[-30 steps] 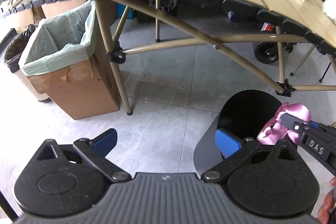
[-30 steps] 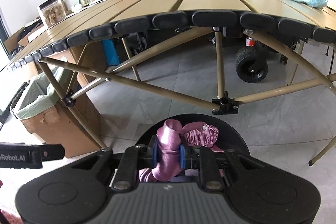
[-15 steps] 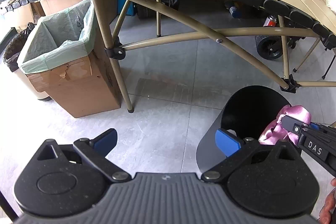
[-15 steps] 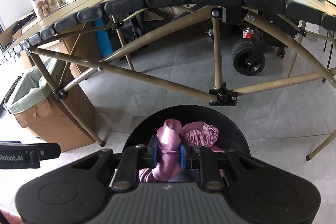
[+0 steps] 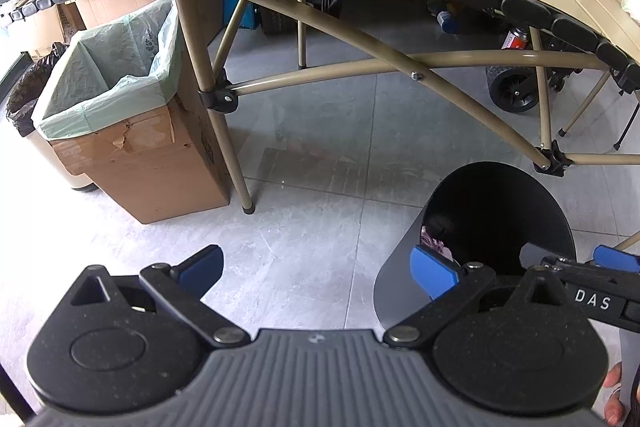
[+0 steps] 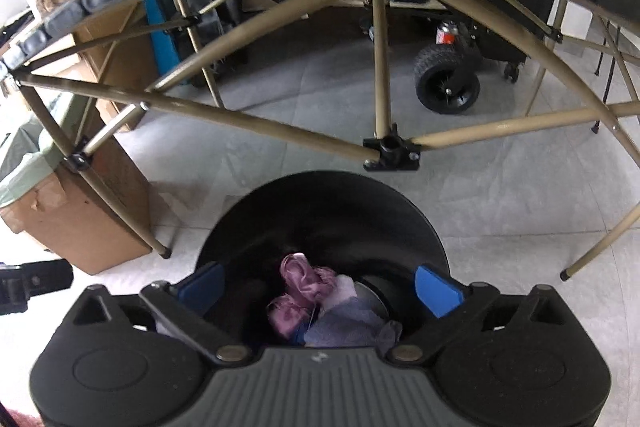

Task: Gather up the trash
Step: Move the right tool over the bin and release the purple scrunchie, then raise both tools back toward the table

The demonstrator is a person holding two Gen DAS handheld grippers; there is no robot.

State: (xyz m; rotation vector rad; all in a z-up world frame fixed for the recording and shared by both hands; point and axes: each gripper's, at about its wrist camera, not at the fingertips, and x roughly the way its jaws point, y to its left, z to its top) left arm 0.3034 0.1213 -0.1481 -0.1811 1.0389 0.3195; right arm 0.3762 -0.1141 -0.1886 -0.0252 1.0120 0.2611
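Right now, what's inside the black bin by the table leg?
In the black bin lies a crumpled pink satin cloth on top of greyish-purple fabric. The right gripper is open above it, and its body hides the near part of the bin's bottom.

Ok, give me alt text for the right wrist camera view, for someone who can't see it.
The right gripper, fingers spread wide with nothing between them, hangs over a round black bin holding crumpled pink fabric. Beyond stand a tan folding table's legs on grey floor tiles and a lined cardboard box at left.
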